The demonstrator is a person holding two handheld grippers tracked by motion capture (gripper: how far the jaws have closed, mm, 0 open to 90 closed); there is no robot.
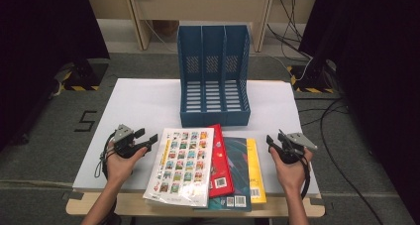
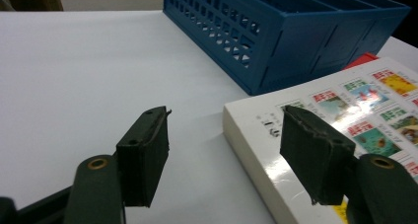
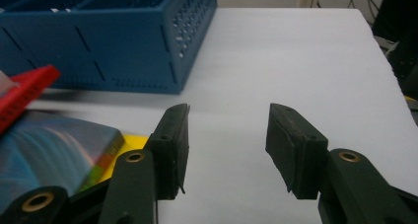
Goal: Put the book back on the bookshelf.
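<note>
A stack of books lies at the table's front edge: a white book with a picture grid [image 1: 183, 165] [image 2: 365, 115] on top, then a red book [image 1: 219, 160] [image 3: 24, 91], a teal one [image 1: 237, 155] [image 3: 44, 145] and a yellow one [image 1: 255, 168] [image 3: 129, 141]. Behind them stands a blue three-slot file holder [image 1: 213, 76] [image 2: 296, 31] [image 3: 113, 41]. My left gripper [image 1: 148, 140] [image 2: 224, 116] is open at the white book's left edge, one jaw above the cover and the other above bare table. Right of the stack, my right gripper [image 1: 271, 143] [image 3: 229, 113] is open with nothing between its jaws.
The white tabletop [image 1: 143, 101] has bare room left and right of the file holder. Cables [image 1: 337, 116] trail on the floor at the right, and dark curtains hang on both sides. A wooden desk frame [image 1: 138, 17] stands behind the table.
</note>
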